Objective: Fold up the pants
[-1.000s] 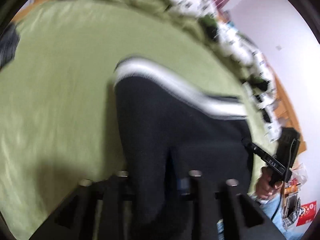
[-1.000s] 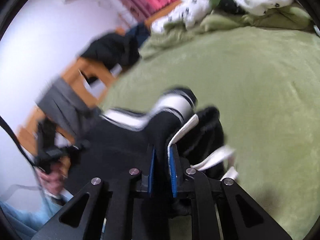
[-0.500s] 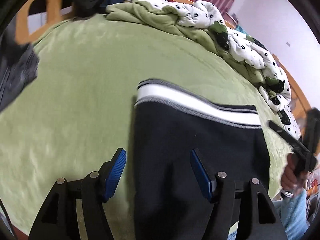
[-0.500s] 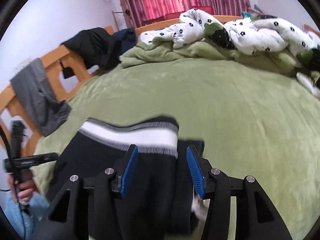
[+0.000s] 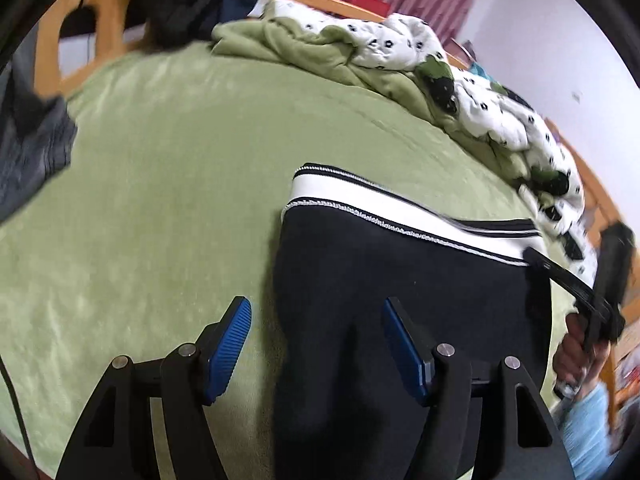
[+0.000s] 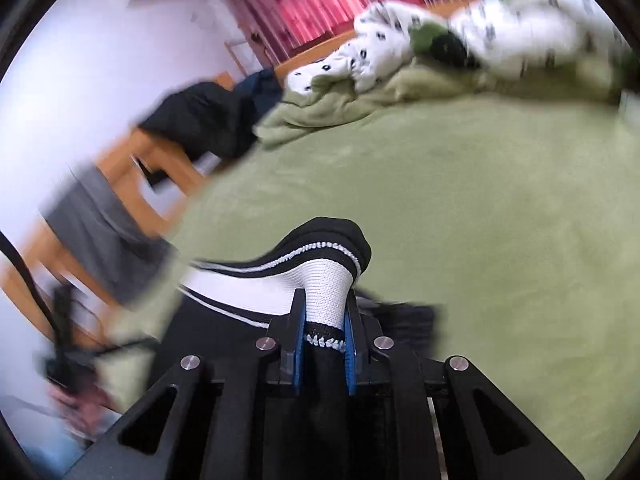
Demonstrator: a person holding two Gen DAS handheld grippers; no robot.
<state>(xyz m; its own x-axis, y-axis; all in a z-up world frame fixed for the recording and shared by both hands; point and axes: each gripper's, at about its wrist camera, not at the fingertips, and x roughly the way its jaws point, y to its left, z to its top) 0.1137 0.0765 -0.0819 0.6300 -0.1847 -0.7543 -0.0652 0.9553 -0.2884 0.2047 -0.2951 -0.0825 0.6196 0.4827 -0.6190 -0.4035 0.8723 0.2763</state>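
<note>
Black pants (image 5: 400, 280) with a white, black-striped waistband (image 5: 360, 204) lie flat on the green bedspread (image 5: 160, 200). My left gripper (image 5: 316, 344) hovers open above the pants' left edge, its blue pads (image 5: 230, 348) touching nothing. In the right wrist view my right gripper (image 6: 323, 312) has its jaws closing, and the pads pinch the waistband's (image 6: 328, 292) right corner, which bunches up between them above the bed. Seen from the left wrist, the right gripper's finger (image 5: 560, 276) reaches that same corner, held by a hand (image 5: 576, 352).
A crumpled white patterned duvet (image 5: 400, 48) and green blanket (image 5: 288, 48) lie along the far side of the bed. A wooden bed frame (image 5: 108, 24) at the left carries a grey garment (image 5: 32, 152) and dark clothes (image 6: 200, 120). Open bedspread lies left of the pants.
My left gripper let go of the pants, opened wide and rose a little. My right gripper opened, then closed on the waistband corner and lifted it.
</note>
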